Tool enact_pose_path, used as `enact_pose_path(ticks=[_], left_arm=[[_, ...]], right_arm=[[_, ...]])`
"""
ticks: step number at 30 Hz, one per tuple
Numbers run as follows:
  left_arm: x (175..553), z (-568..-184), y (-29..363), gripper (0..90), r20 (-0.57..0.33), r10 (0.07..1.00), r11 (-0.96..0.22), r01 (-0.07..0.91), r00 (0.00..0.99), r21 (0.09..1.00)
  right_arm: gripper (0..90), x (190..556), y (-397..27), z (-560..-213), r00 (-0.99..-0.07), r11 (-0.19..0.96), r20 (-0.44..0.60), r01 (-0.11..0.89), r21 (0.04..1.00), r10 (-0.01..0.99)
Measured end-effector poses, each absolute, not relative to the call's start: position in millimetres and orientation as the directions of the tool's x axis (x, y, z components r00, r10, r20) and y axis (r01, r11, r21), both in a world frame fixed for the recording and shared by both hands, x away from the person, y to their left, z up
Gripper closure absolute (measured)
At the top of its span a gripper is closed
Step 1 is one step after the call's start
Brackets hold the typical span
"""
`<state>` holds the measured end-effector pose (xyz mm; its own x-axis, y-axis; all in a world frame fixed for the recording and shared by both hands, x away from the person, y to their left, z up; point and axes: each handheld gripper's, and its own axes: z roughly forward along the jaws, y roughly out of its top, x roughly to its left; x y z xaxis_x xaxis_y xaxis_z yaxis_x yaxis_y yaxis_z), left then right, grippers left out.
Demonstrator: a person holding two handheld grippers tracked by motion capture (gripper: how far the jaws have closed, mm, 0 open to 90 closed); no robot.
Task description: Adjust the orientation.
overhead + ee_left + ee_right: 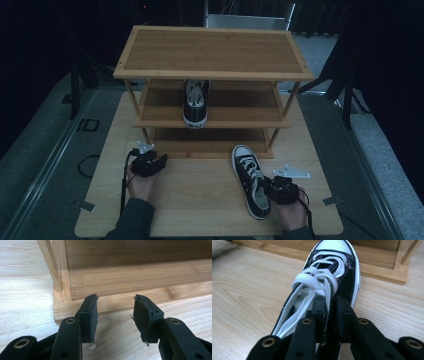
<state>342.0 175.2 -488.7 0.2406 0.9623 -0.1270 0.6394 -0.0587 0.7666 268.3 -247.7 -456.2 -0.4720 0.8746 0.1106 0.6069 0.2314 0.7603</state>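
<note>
the high view is dim and bluish, the room behind the shelf rack (215,55) nearly black, with fine grain and soft detail all over. the counter (200,200) catches weak, even light and throws barely any shadow. both gripper views are far brighter and warmer, lit from above. there the near black arms go soft and out of focus, while the wood grain stays crisp.

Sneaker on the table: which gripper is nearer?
Right. The right gripper is clamped on the sneaker collar; the left gripper sits apart, open, at the rack base.
</note>
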Motion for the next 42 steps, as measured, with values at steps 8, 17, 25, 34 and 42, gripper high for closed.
enact_pose_path(ticks=[8,17,25,34,42], left_arm=[[342.4,-489.3,174.6,54.4,-0.126,0.963,-0.058,0.643,0.237,0.763],[343.9,-491.4,174.6,54.4,-0.116,0.967,-0.063,0.655,0.226,0.753],[344.2,-494.2,172.4,54.5,-0.096,0.97,-0.082,0.673,0.223,0.735],[347.3,-499.5,171.3,56.9,-0.072,0.976,-0.093,0.69,0.207,0.718],[348.0,-499.6,171.9,58.9,-0.063,0.977,-0.097,0.686,0.204,0.721]], right_arm=[[87.5,268.4,-248.1,-456.8,-0.47,0.207,0.137,0.607,0.768,0.872],[88.0,269.1,-250.5,-456.4,-0.459,0.159,0.196,0.625,0.764,0.867],[88.0,268.2,-250.8,-455.4,-0.464,0.154,0.21,0.629,0.762,0.86],[88.4,266.8,-250.4,-453.2,-0.47,0.134,0.236,0.627,0.767,0.851],[88.4,263.3,-251.7,-444.0,-0.497,0.086,0.303,0.617,0.782,0.813]])
